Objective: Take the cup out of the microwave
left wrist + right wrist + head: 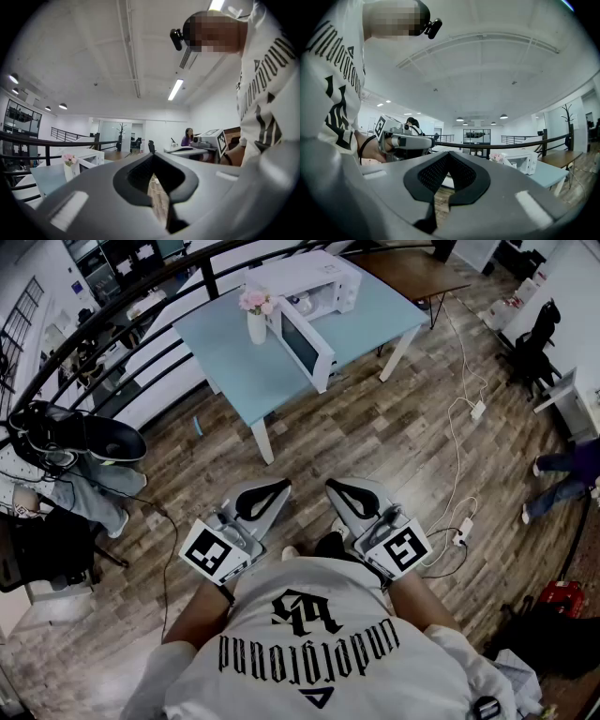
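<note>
The white microwave [314,282] stands on a light-blue table [244,371] far ahead, its door [302,345] swung open toward me. A small pale thing that may be the cup [305,306] shows dimly in the cavity. My left gripper [281,487] and right gripper [333,487] are held side by side close to my chest, over the wood floor and well short of the table. Both are shut and hold nothing. The left gripper view shows its jaws [152,155] together, with the microwave [89,157] far off. The right gripper view shows the same [447,153], with the microwave [524,161] at right.
A white vase of pink flowers [256,317] stands on the table beside the open door. White cables [459,427] trail over the floor at right. A black railing [112,306] and a rack with shoes [80,437] lie left, a brown table [412,268] and a chair [530,343] beyond.
</note>
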{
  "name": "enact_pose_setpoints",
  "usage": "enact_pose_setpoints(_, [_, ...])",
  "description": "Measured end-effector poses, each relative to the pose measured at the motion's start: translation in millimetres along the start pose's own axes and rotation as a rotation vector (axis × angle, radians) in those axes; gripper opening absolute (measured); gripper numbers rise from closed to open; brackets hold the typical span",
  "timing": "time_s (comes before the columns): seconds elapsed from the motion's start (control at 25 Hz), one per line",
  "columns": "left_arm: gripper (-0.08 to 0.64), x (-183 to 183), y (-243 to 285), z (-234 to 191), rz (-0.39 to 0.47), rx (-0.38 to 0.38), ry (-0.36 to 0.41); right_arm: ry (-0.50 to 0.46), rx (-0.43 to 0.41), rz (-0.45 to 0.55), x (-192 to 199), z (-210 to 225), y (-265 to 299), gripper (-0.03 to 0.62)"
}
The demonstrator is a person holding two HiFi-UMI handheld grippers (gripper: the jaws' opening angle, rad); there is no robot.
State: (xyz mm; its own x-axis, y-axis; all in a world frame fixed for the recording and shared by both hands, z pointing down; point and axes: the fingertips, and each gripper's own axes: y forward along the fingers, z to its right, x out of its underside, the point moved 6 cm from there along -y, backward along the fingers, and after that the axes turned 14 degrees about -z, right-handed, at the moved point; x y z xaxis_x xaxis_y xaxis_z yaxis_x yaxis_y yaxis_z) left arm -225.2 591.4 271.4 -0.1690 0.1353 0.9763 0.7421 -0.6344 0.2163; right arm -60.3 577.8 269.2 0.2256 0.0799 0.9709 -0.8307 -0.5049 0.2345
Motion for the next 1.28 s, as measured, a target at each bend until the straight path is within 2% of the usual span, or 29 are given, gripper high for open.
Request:
enact_pose_setpoints(0.24, [0.051, -1, 24, -4, -0.009, 0.014, -0.012, 0.015, 0.005, 0.001, 5, 21, -2, 0.003])
enact_pose_setpoints(0.48, [0.049, 2, 63, -12, -0.025, 0.038, -0.033, 0.071, 0.022, -0.007, 18, 57, -10, 0.003])
enact_pose_setpoints(0.68, [0.05, 2, 104, -21, -0.043, 0.068, -0.047, 0.082, 0.056, -0.01, 27, 96, -17, 0.003])
enact_pose_setpoints(0.96, [0.05, -13, 184, -23, -0.057, 0.108, -0.021, 0.125, 0.08, 0.016, 39, 170, -41, 0.003])
enact_pose_setpoints(1.28, [0.051, -38, 265, -17, -0.046, 0.118, -0.014, 0.098, 0.074, 0.021, 43, 240, -81, 0.003])
